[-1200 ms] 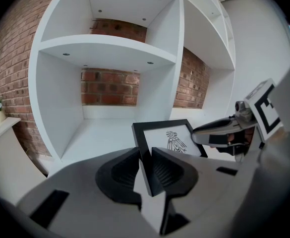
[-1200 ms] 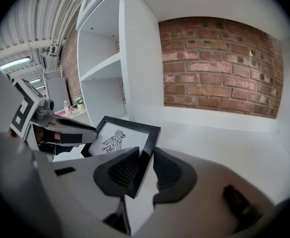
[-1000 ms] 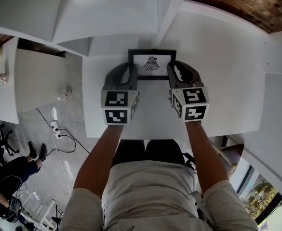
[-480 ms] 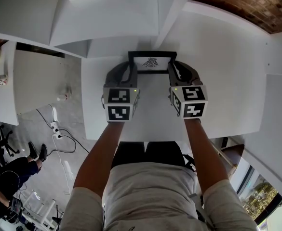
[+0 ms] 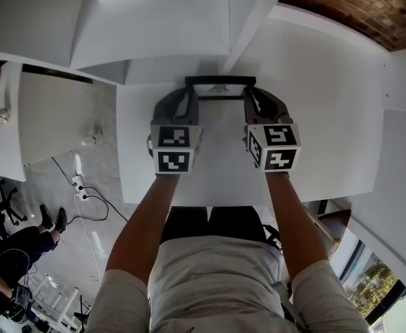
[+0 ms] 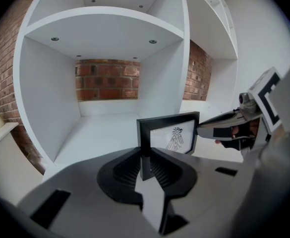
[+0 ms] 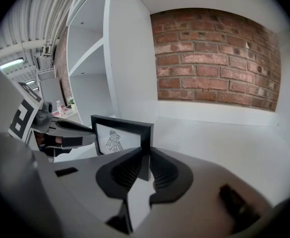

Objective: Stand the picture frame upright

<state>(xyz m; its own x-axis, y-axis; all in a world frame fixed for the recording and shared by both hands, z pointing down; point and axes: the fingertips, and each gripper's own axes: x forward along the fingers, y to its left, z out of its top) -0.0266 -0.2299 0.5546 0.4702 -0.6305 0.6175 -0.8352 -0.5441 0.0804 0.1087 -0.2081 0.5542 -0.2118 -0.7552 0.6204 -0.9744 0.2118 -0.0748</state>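
Picture frame (image 5: 218, 88) is standing upright at the bench's (image 5: 223, 168) far edge, left tongs (image 5: 189, 97) just closing onto its left side, right tongs (image 5: 250, 97) clamping its right, so a gentle, even release is probably coming next.

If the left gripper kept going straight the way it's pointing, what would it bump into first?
The picture frame: its left edge stands between the jaws of the left gripper, which have just been closing. Past it, probably the shelf floor.

No legible words, numbers or brands noted. Bird-like line drawing shown in picture frame (image 6: 174, 137); black-and-white square codes borne on marker cubes (image 5: 173, 148), unreadable
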